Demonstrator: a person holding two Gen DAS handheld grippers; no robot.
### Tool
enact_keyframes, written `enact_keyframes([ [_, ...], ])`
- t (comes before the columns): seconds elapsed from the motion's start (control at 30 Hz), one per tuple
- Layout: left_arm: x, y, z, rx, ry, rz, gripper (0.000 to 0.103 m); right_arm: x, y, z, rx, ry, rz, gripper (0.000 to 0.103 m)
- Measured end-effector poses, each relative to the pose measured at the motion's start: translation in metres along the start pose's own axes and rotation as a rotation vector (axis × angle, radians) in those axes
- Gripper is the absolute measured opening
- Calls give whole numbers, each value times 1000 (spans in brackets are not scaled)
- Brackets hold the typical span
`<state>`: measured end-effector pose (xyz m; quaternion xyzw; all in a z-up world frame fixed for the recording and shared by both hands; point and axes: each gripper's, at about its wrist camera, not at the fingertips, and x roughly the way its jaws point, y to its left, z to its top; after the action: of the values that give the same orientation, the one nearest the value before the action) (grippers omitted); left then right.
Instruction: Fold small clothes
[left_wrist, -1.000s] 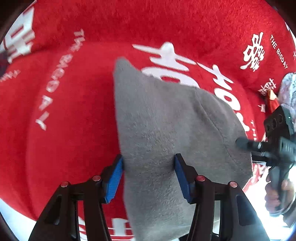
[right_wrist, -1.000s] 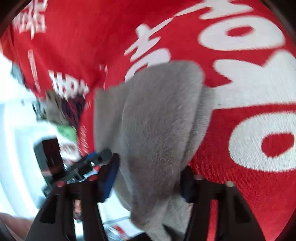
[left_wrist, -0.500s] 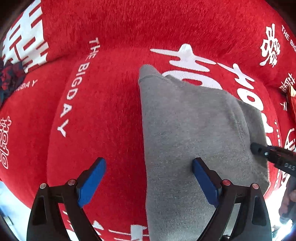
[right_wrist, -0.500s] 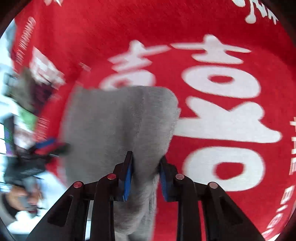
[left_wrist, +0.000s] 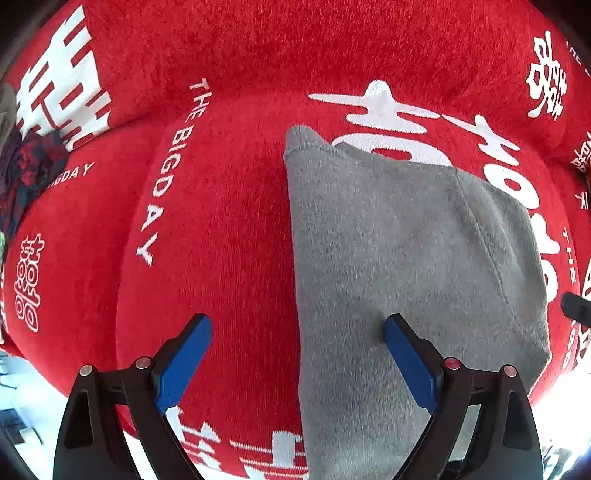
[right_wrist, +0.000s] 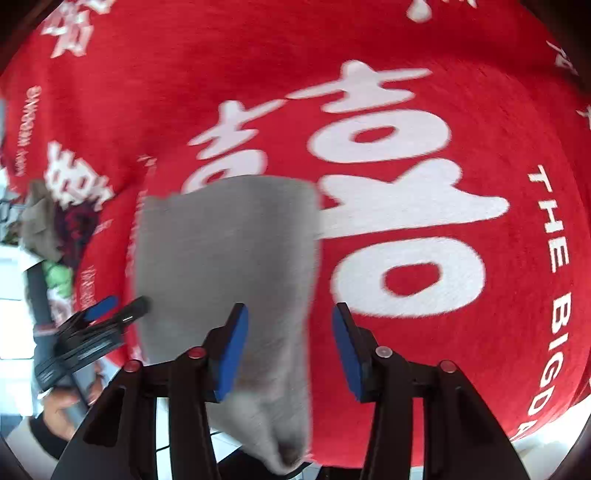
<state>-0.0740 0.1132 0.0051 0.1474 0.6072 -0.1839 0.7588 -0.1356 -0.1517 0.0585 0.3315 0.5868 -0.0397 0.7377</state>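
Observation:
A small grey fleece garment (left_wrist: 399, 258) lies folded on the red cover, its near end hanging over the front edge. My left gripper (left_wrist: 297, 360) is open and hovers over the garment's left edge, holding nothing. In the right wrist view the same garment (right_wrist: 229, 251) lies left of centre. My right gripper (right_wrist: 290, 349) is open, with the garment's right edge between its blue pads, not clamped. The left gripper (right_wrist: 110, 314) shows at the lower left of the right wrist view.
The red plush cover (left_wrist: 221, 221) with white characters and "THE BIGDAY" print spans the surface and rises at the back. A pile of dark and green clothes (right_wrist: 55, 236) sits at the far left, also at the left edge (left_wrist: 26, 173) of the left wrist view.
Both grippers let go of the grey garment and opened. The left one opened first and drew back; the right one was shut on the garment half a second ago and is now open.

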Motion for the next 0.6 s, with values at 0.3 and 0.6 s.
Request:
enact_keyframes([
  [0.3,-3,2,-13,-39,41,-5,95,42,38,-29,-168,153,-78,18],
  [0.6,-7,-2,-15,-26,58,28,95,48,24,-32,-182,172,-104,3],
])
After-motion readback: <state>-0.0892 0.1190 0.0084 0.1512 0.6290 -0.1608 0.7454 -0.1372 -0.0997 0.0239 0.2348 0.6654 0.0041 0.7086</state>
